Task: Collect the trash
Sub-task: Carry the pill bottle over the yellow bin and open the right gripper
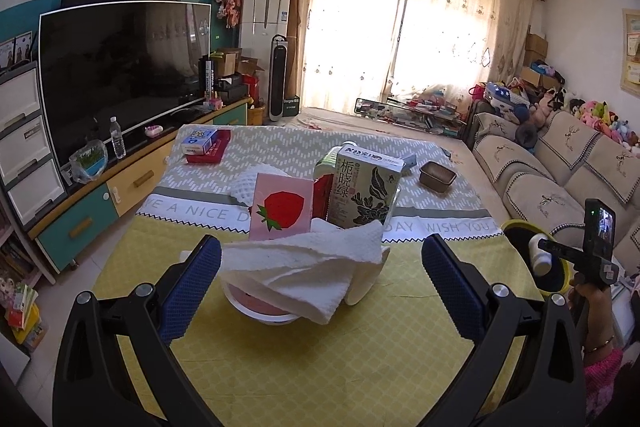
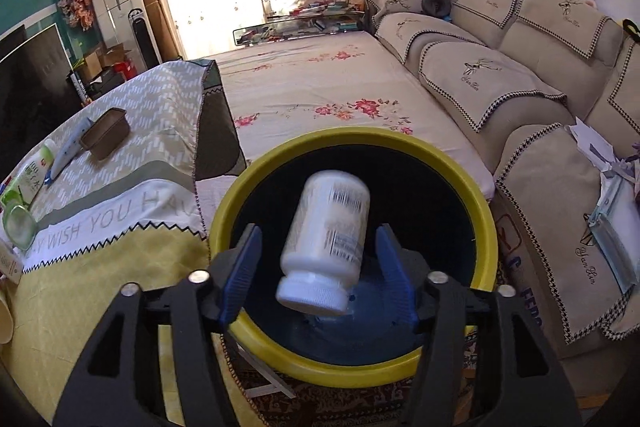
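Note:
My right gripper (image 2: 320,259) hangs over a yellow-rimmed trash bin (image 2: 490,223) beside the table. A white pill bottle (image 2: 326,239), cap toward me and blurred, sits between its blue pads with a gap on each side, so the jaws are open. The left wrist view shows that bottle (image 1: 540,255) above the bin (image 1: 516,225). My left gripper (image 1: 320,247) is open around a white bowl (image 1: 256,309) draped with a paper towel (image 1: 304,267). A pink strawberry carton (image 1: 282,207) and a green tea carton (image 1: 364,191) stand in or behind the bowl.
A brown tray (image 1: 437,177) and small boxes (image 1: 204,145) lie farther back on the table. A TV cabinet (image 1: 132,183) runs along the left and a sofa (image 2: 500,75) along the right. A person's hand (image 1: 592,303) holds the right gripper.

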Available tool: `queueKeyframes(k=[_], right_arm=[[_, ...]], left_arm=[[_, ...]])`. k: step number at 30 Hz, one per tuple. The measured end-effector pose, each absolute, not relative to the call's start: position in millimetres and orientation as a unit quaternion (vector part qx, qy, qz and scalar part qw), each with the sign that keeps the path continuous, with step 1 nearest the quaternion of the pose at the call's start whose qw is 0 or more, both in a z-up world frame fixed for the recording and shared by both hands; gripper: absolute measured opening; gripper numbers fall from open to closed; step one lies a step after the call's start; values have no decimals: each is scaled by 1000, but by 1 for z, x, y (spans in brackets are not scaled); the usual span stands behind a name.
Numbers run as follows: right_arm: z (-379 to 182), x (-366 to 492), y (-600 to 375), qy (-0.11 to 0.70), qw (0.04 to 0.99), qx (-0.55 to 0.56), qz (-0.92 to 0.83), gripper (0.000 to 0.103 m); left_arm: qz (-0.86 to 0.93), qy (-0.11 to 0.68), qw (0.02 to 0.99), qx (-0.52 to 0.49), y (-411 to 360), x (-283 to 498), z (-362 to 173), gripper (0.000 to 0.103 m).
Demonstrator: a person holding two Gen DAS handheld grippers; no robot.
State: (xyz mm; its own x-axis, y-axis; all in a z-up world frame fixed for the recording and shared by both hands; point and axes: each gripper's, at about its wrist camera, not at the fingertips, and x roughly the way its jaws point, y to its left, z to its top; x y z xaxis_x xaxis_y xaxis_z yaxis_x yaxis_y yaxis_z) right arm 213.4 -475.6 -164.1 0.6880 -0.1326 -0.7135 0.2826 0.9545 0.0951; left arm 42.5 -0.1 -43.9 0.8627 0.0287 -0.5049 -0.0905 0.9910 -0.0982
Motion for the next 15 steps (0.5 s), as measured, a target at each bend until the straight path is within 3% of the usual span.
queueKeyframes(k=[15], right_arm=[[-157, 198, -453, 373, 917, 111, -84, 63]], left_arm=[[-32, 282, 959, 8, 16, 72, -66, 99]])
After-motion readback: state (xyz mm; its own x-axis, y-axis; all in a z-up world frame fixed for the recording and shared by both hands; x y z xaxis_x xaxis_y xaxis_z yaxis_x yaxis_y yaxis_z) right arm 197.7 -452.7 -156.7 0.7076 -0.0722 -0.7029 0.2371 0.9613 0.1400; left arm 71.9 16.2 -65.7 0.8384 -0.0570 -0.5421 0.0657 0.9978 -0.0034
